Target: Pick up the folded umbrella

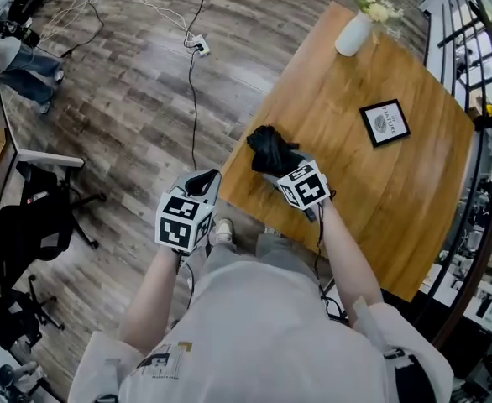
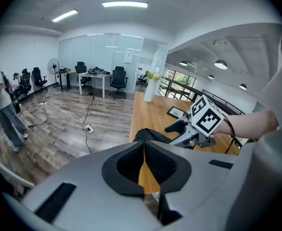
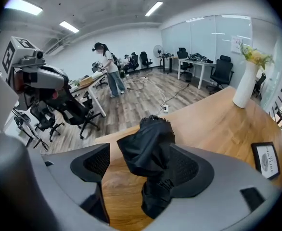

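Note:
The folded black umbrella [image 1: 269, 148] lies on the near left corner of the wooden table [image 1: 380, 191]. My right gripper [image 1: 281, 173] is at its near end. In the right gripper view the jaws stand open around the umbrella [image 3: 150, 138], which leans against the right-hand pad with a gap on the left. My left gripper [image 1: 202, 180] hangs over the floor left of the table. Its jaws are shut with nothing between them [image 2: 144, 146]. In the left gripper view the umbrella [image 2: 148, 134] sits beside the right gripper's marker cube [image 2: 206, 117].
A white vase with flowers [image 1: 354, 32] and a small framed picture [image 1: 384, 122] stand farther back on the table. A cable and power strip [image 1: 200, 46] run over the wood floor. Office chairs [image 1: 40, 217] stand at the left. A black railing [image 1: 473, 99] borders the right.

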### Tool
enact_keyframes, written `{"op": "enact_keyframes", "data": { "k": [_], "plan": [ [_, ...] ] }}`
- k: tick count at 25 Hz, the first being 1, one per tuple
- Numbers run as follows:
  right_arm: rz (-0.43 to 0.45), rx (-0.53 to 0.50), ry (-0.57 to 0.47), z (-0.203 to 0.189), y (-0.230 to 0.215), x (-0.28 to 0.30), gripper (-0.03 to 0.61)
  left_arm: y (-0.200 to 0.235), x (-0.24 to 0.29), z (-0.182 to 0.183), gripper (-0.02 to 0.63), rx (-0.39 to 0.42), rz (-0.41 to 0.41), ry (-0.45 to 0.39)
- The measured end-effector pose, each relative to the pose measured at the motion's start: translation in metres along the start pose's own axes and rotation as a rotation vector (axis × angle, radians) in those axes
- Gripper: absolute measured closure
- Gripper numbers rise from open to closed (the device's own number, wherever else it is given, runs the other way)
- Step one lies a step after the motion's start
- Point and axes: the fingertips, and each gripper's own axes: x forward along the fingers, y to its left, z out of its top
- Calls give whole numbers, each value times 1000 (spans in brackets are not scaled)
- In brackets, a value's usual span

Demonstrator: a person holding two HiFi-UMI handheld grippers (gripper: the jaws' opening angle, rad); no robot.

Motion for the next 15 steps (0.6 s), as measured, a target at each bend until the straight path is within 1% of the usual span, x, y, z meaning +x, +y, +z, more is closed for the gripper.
{"op": "enact_keyframes", "data": {
  "k": [4,9,11,15],
  "plan": [
    [24,-19,43,-6,-16,20,198,1,16,-2,591,-36,21,25],
    [82,-54,86,-13,-17,46,198,0,30,-13,590,-73,36,62],
    [70,-80,106,-17,-21,55,198,-1,36,-18,589,-90,35,70],
    [16,-121,140,-19,-31,65,198,-4,39,-24,590,-161,19,66]
  ]
}}
